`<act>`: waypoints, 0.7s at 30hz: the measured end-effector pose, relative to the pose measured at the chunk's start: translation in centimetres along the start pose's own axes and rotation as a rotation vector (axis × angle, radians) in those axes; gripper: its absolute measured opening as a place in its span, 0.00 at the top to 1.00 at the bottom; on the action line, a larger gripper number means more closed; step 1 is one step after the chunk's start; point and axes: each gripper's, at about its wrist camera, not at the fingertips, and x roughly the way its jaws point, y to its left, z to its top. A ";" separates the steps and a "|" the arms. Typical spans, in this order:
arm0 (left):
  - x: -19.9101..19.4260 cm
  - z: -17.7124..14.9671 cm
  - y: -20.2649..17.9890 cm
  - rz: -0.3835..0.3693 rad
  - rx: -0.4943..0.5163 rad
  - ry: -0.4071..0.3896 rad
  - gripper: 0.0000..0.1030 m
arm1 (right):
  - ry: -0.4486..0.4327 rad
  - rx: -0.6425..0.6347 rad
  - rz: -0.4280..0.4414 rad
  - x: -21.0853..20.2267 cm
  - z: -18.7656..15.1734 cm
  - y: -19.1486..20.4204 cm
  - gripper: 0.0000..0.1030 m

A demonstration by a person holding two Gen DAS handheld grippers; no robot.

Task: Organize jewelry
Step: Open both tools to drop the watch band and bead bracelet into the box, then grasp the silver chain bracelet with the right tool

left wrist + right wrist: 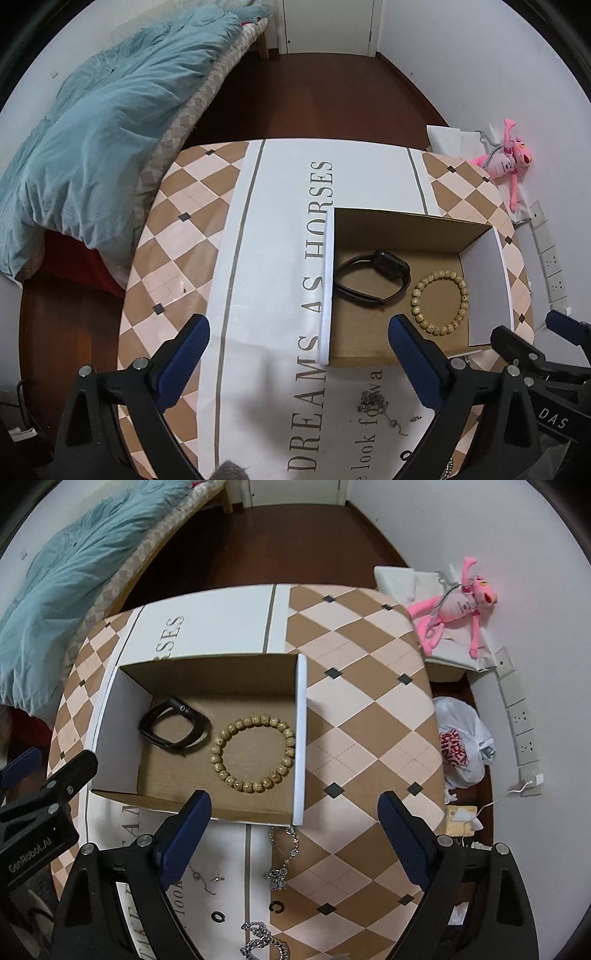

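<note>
Claws both tilted steeply downward, left claw (299, 332) wide, empty; right claw (293, 806) likewise.

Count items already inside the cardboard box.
2. A black strap watch lies on the floor of the open cardboard box, toward its left wall; a tan wooden bead bracelet lies beside it, toward the right wall. Nothing seems hidden.
</note>
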 end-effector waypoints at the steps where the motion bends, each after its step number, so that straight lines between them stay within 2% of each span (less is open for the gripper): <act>1: -0.5 -0.1 0.0 0.006 -0.001 -0.012 0.04 | -0.014 0.007 0.001 -0.5 -0.1 -0.1 0.10; 7: -3.8 -1.1 0.0 0.017 0.000 -0.083 0.04 | -0.103 0.014 -0.031 -4.2 -1.2 -0.3 0.10; 21: -12.2 -3.8 -0.4 -0.031 0.013 -0.205 0.04 | -0.300 0.043 -0.054 -14.2 -5.2 -1.4 0.10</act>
